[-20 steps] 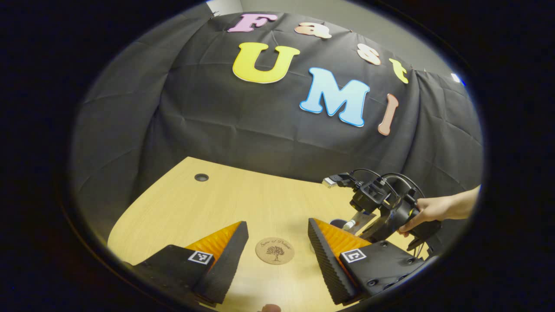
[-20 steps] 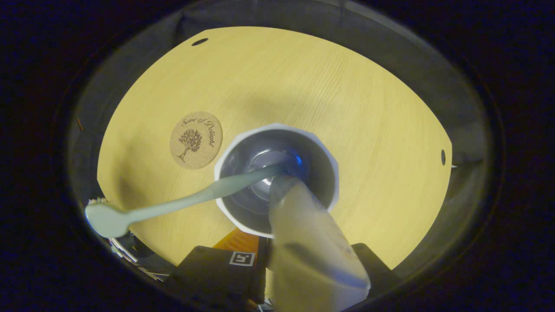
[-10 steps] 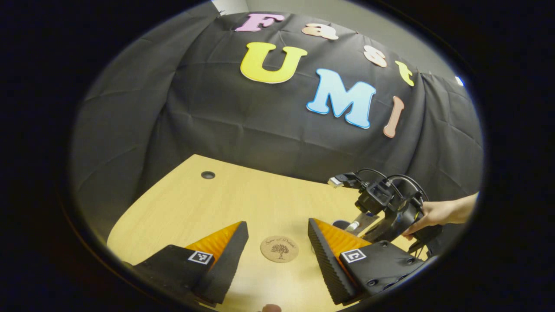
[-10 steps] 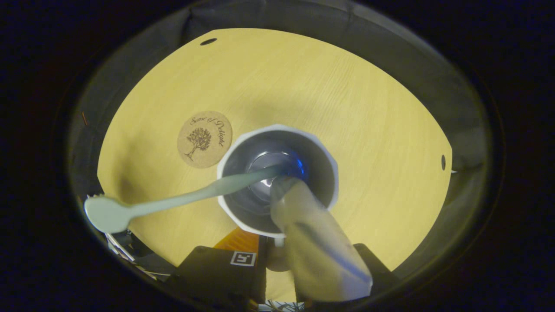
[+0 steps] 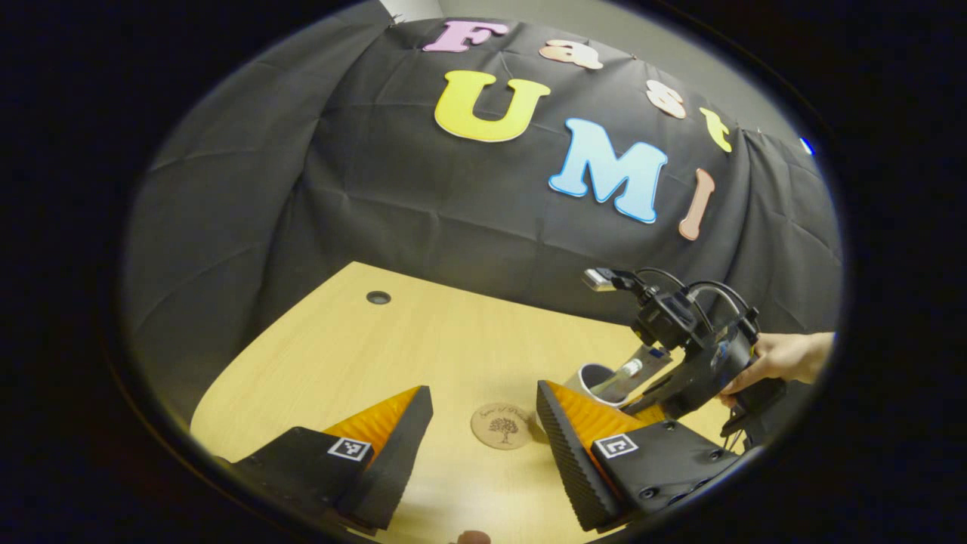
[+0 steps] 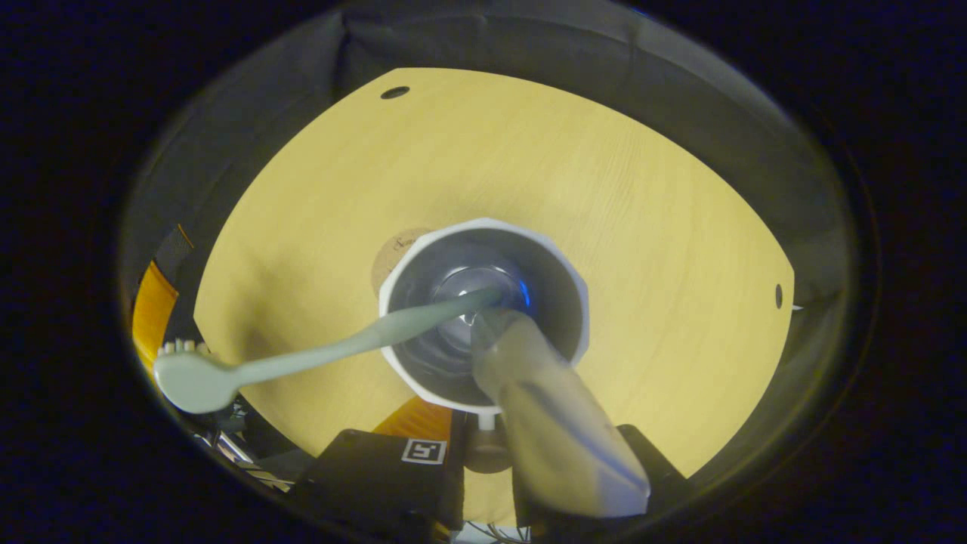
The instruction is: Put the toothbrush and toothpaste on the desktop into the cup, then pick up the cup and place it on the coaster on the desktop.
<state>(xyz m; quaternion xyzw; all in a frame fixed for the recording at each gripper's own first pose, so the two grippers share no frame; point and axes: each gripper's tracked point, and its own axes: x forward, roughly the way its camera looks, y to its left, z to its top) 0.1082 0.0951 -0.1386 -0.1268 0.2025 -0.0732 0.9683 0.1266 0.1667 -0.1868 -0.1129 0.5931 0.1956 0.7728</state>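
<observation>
Gripping the cup (image 6: 483, 313) rim, apparently, right hand-held gripper (image 6: 472, 446) stands nearly closed.

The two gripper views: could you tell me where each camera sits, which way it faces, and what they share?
Left gripper view: rides on the left gripper, low over the desk, facing the booth wall; its own open fingers show at the bottom, the right gripper and a hand farther off.
Right gripper view: rides on the right gripper, looking steeply down into the cup holding toothbrush and toothpaste; its own finger bases show at the bottom.
Shared: desk, cup, coaster, partly hidden by the cup in the right gripper view.
</observation>
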